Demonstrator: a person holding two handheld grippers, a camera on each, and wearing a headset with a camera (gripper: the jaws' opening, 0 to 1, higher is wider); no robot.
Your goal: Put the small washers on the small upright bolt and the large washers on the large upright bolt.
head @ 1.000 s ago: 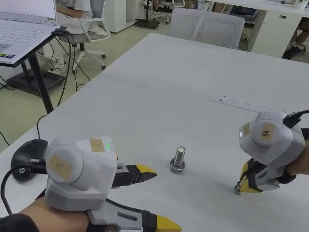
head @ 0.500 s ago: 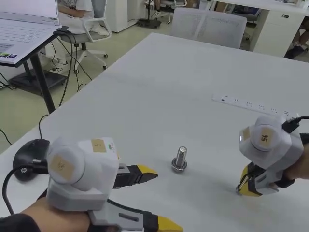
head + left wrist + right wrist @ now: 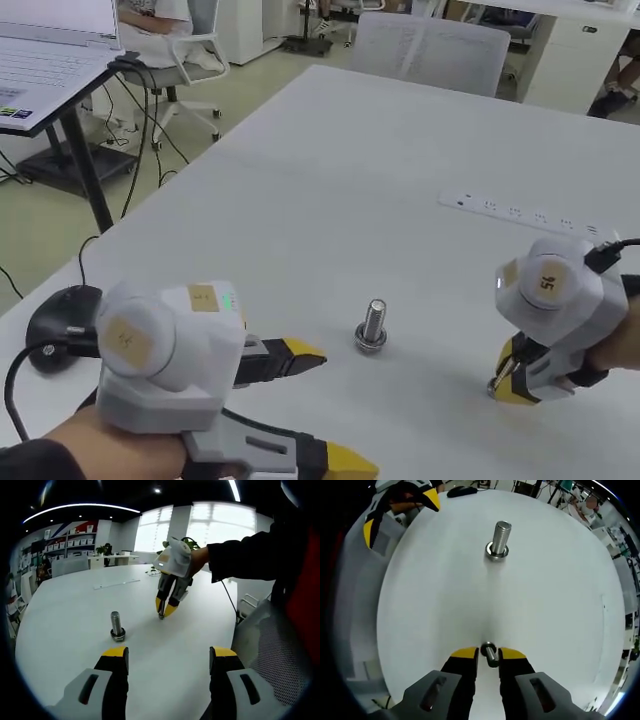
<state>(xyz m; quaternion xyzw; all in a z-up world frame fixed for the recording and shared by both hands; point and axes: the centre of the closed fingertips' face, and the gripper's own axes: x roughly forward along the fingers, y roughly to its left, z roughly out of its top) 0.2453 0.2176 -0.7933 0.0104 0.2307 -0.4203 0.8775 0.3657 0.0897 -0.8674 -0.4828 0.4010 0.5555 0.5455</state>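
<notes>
The large bolt [image 3: 372, 322] stands upright mid-table with a washer [image 3: 496, 554] around its base. My right gripper [image 3: 500, 385] points down at the table to the right of it, shut on a small bolt [image 3: 490, 656] pinched between its yellow tips. In the left gripper view the right gripper [image 3: 164, 611] touches the tabletop just beyond the large bolt [image 3: 116, 625]. My left gripper [image 3: 328, 408] hovers at the lower left, open, with nothing between its jaws and the large bolt ahead of it. The left gripper [image 3: 400, 515] also appears at the top left of the right gripper view.
A white power strip [image 3: 520, 215] lies at the back right of the white table [image 3: 330, 180]. A black mouse [image 3: 60, 312] sits by the table's left edge. A laptop [image 3: 50, 50] on a side desk and a mesh chair [image 3: 430, 55] stand beyond the table.
</notes>
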